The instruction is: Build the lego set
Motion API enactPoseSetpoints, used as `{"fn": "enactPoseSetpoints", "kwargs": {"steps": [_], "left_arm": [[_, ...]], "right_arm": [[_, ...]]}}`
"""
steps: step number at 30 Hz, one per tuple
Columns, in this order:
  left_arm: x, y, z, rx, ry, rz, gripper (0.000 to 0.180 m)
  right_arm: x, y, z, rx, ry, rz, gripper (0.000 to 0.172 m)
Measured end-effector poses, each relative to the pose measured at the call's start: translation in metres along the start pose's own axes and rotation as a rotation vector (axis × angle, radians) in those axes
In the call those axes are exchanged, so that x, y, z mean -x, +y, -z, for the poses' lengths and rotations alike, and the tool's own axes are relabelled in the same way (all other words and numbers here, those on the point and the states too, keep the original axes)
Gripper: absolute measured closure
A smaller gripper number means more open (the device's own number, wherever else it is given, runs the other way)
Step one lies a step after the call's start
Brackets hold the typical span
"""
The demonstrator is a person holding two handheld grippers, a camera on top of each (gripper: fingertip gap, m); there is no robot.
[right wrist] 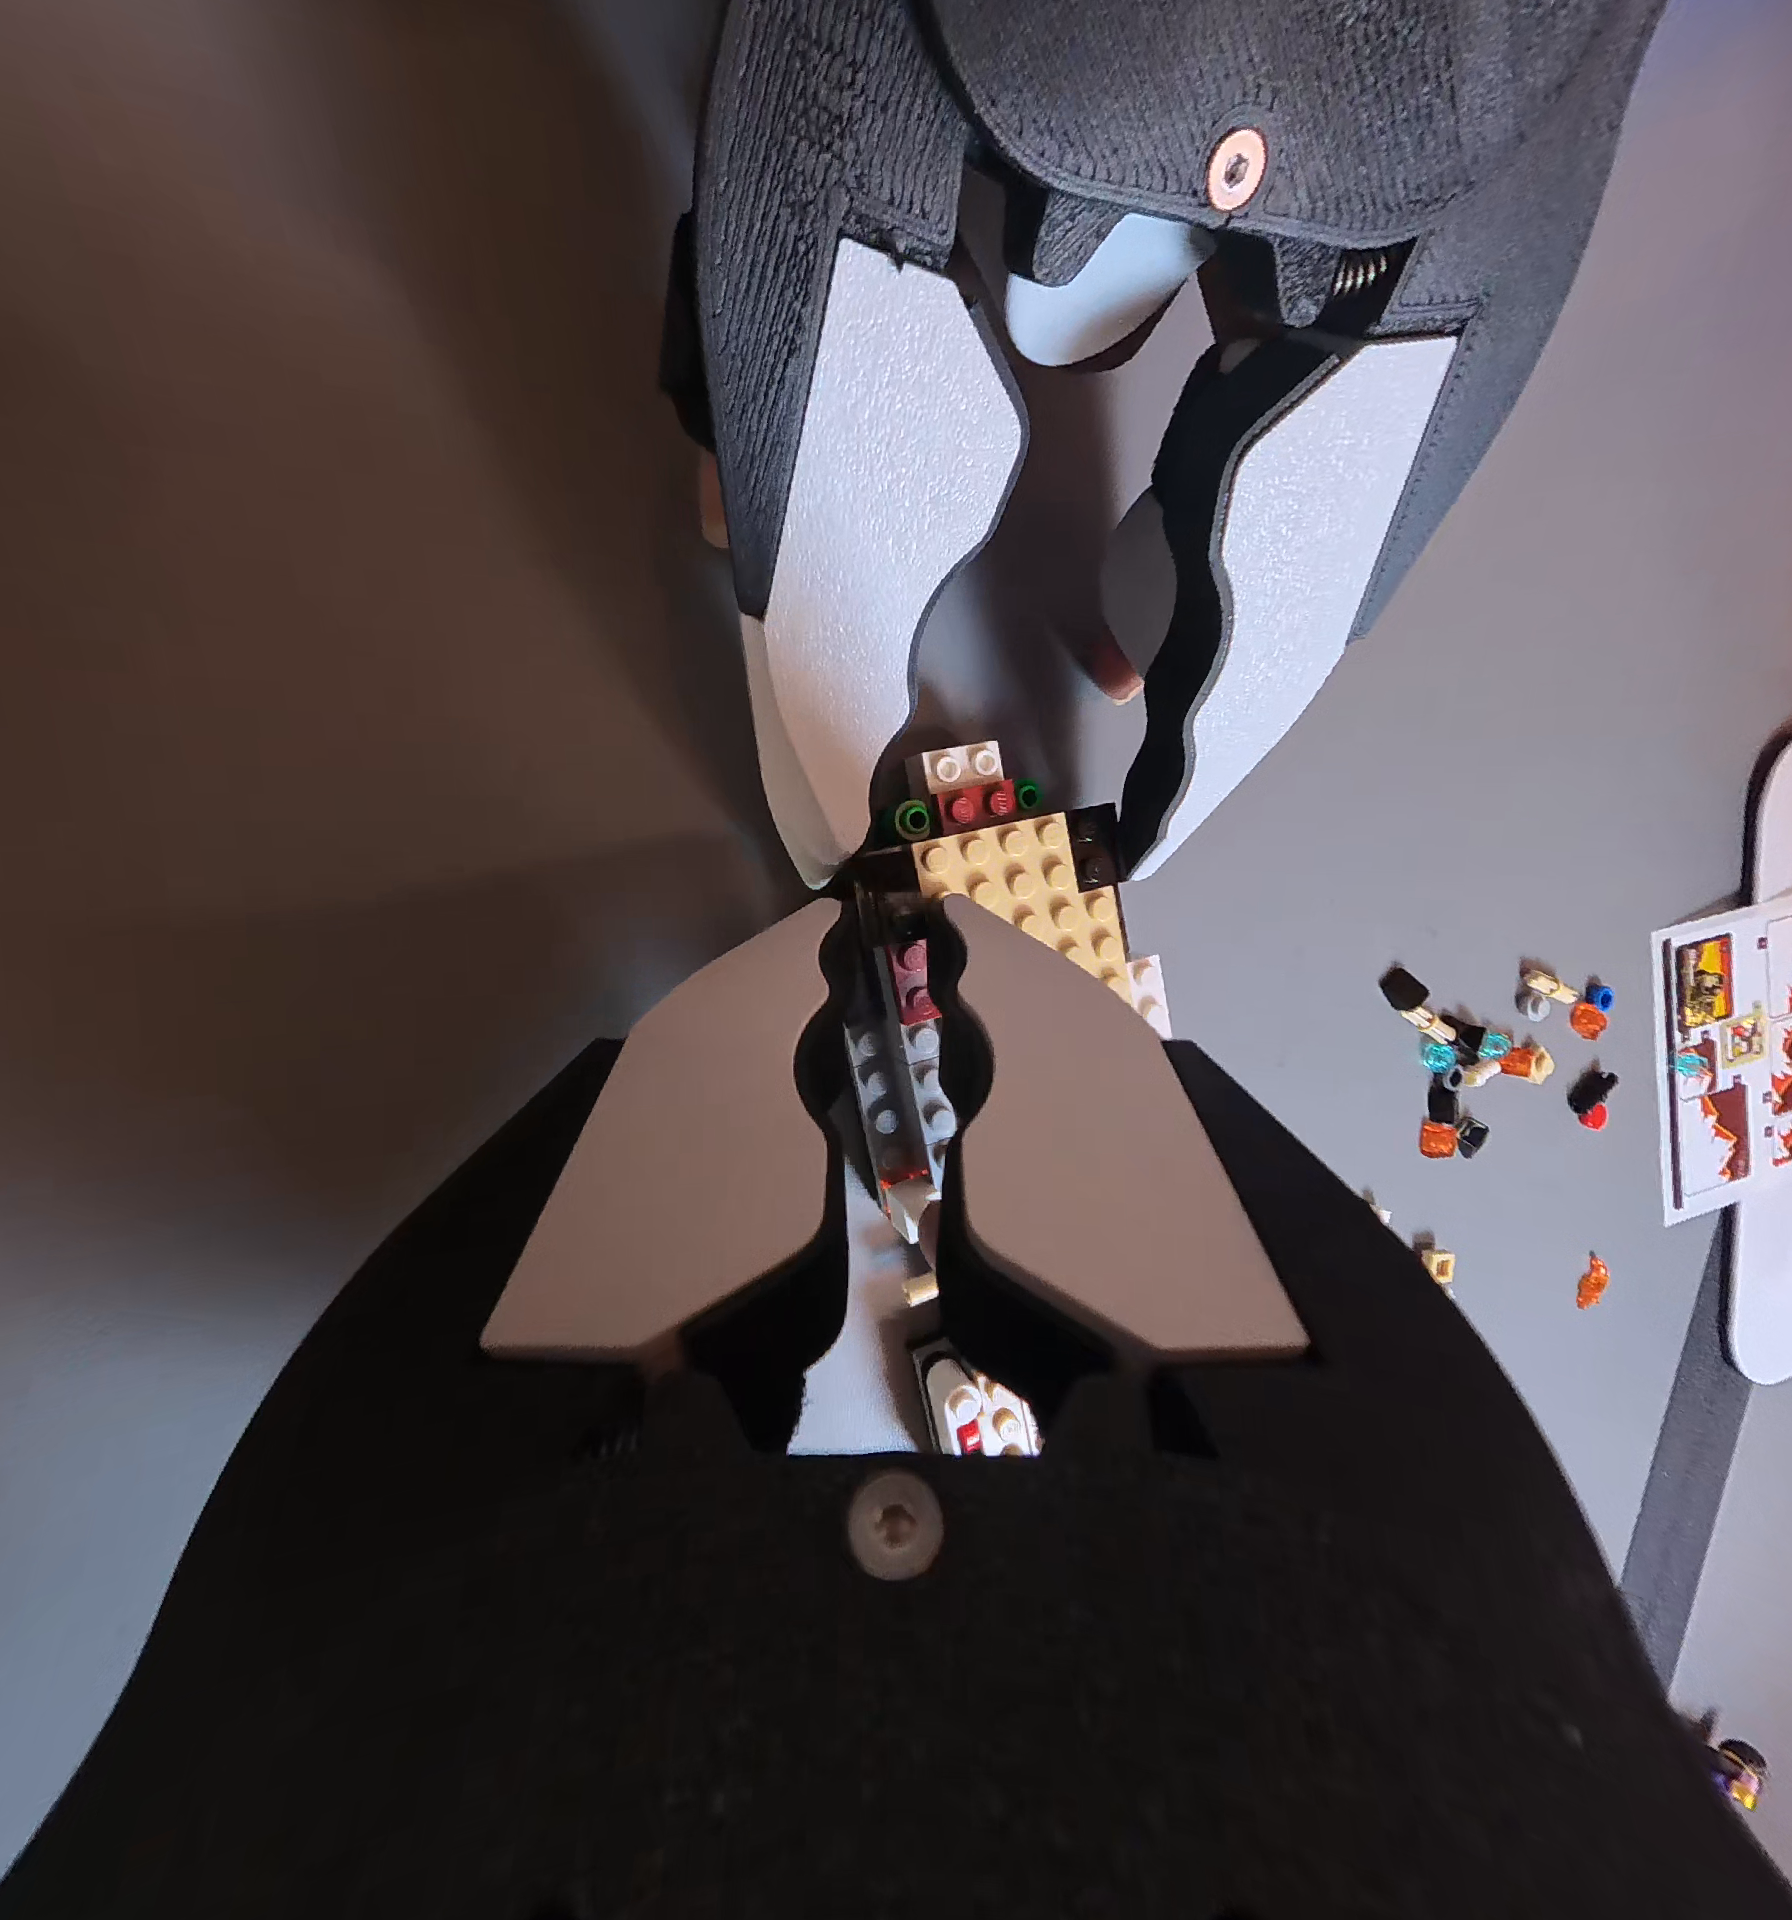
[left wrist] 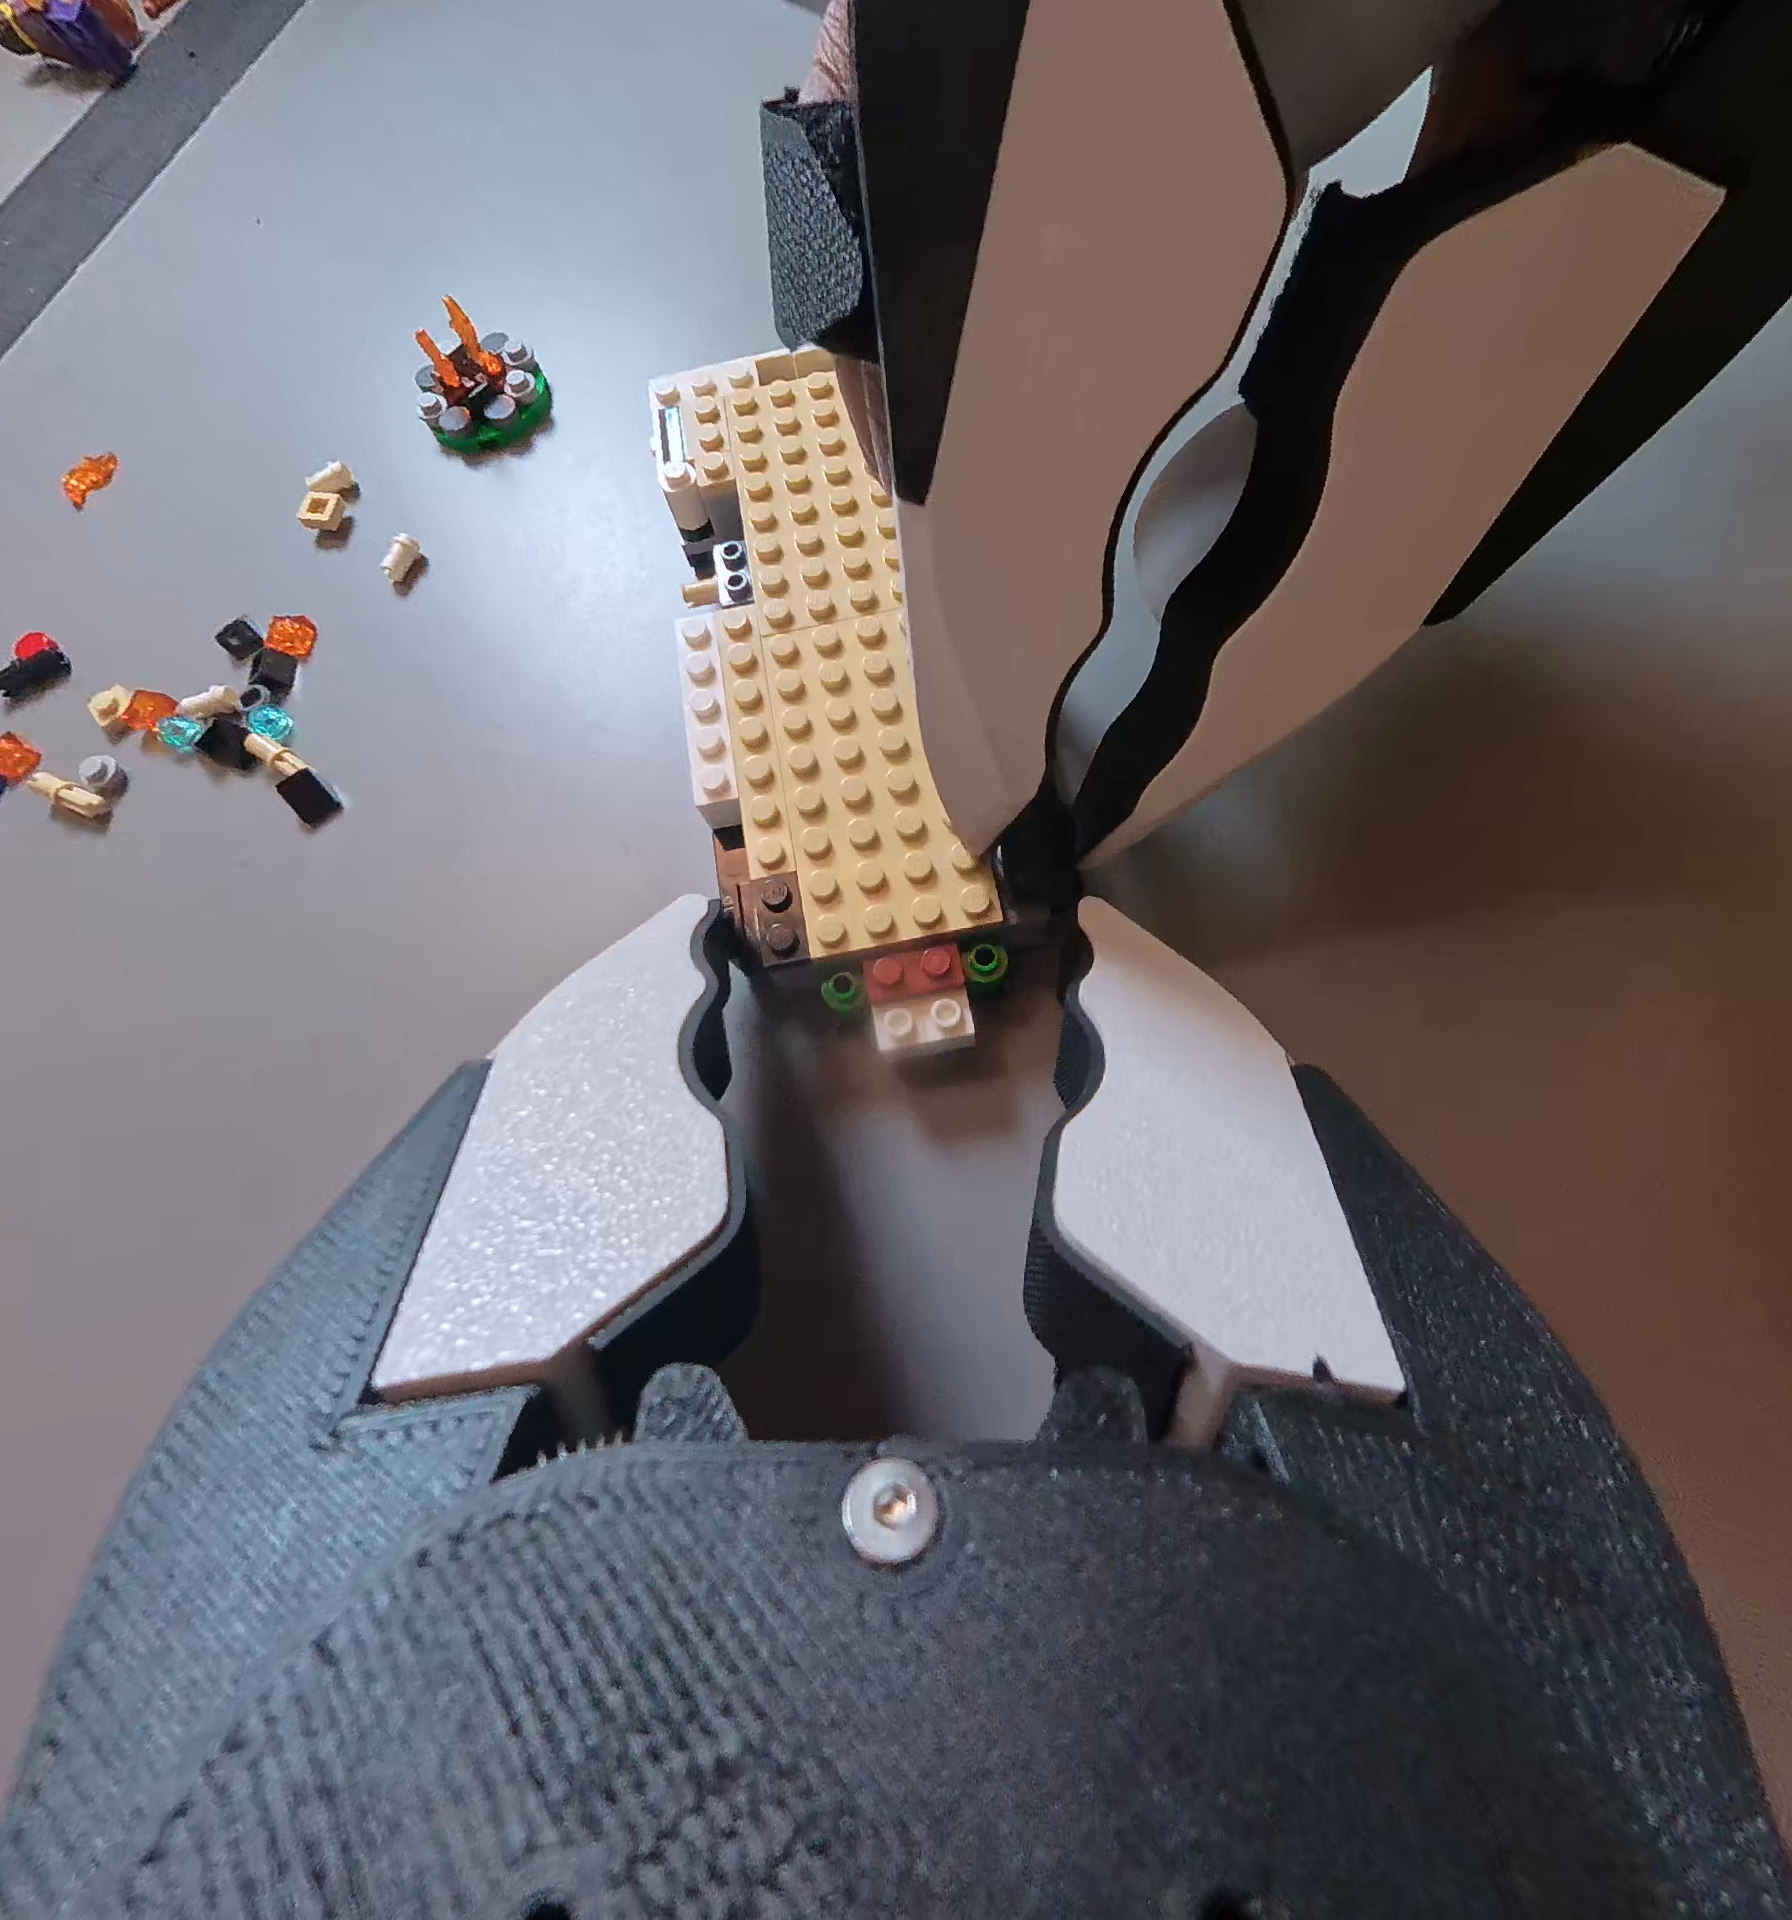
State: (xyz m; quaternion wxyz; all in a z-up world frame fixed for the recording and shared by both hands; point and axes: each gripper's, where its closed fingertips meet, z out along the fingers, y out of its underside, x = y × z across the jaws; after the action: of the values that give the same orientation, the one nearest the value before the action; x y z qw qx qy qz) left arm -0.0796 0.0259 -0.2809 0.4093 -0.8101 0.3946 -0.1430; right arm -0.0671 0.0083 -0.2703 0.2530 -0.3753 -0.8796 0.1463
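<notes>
Model (left wrist: 830,707): a long tan studded brick build with a small red, white and green end, held low over the grey tabletop (left wrist: 456,156). The right gripper (right wrist: 887,914) has its jaws clenched on a narrow grey and dark-red strip along one side edge. The left gripper (left wrist: 892,935) has its jaws spread wide, tips flanking the model's near end; firm pressing is not evident. The one-edge hold looks liable to let the build twist. Loose pieces (left wrist: 196,707) and a round green build (left wrist: 481,384) lie well apart.

Glossy plastic brick model (left wrist: 830,686), matt table (left wrist: 518,166)
</notes>
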Motion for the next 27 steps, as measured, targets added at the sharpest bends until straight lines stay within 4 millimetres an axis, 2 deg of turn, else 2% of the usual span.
{"fn": "enactPoseSetpoints", "kwargs": {"steps": [9,27], "left_arm": [[-0.0008,0.0007,0.0026,0.009,0.002,0.002,0.124],[-0.0037,-0.0051,0.0104,-0.043,0.1,0.155,0.124]], "right_arm": [[0.0015,-0.0017,0.0004,0.015,-0.029,-0.01,0.159],[-0.0044,-0.0082,0.0098,0.0,-0.059,-0.032,0.156]]}}
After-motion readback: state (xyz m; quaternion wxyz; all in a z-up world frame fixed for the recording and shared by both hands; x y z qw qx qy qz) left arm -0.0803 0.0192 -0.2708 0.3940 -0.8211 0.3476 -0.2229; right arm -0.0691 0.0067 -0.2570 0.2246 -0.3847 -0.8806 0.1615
